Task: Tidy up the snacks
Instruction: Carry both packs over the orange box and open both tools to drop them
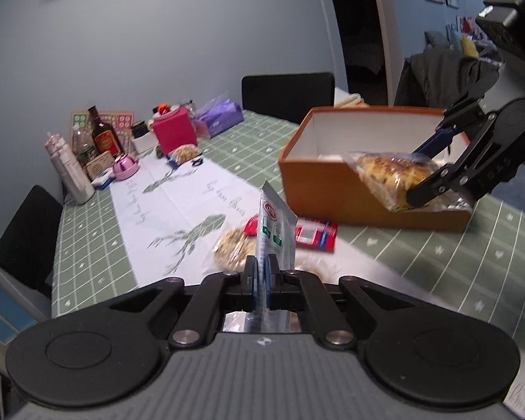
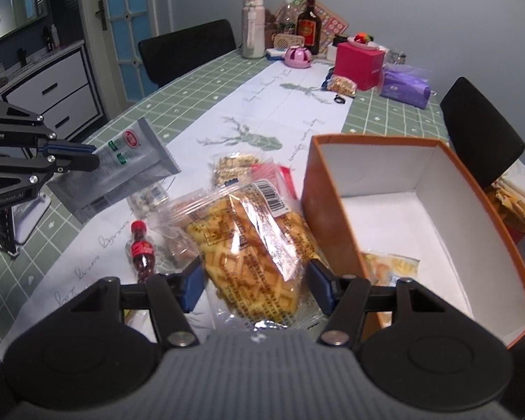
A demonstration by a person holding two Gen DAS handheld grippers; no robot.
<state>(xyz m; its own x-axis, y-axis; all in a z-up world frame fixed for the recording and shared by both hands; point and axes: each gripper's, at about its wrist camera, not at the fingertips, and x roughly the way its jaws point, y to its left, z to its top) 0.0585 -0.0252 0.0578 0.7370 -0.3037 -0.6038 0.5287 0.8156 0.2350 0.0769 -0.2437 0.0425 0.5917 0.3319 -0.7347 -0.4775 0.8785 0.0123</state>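
Observation:
My left gripper [image 1: 261, 273] is shut on a thin grey snack packet [image 1: 276, 231], which stands edge-on between the pads and is lifted off the table. The right wrist view shows this left gripper [image 2: 92, 155] at the left, pinching the packet [image 2: 129, 164] by its end. My right gripper [image 2: 257, 287] is shut on a clear bag of yellow waffles [image 2: 252, 245], one blue pad pressing on each side. In the left wrist view the right gripper [image 1: 427, 168] holds the waffle bag [image 1: 388, 171] over the low front wall of the orange box [image 1: 318, 175]. The box [image 2: 332, 217] holds a yellow packet [image 2: 392, 266].
On the white runner lie a red packet [image 1: 315, 234], a round biscuit pack [image 1: 232, 248] and a small cola bottle [image 2: 141, 248]. Bottles [image 2: 253, 28], a pink box [image 2: 358, 64] and a purple tissue pack [image 2: 406, 87] crowd the far end. Black chairs [image 2: 187, 49] stand around the table.

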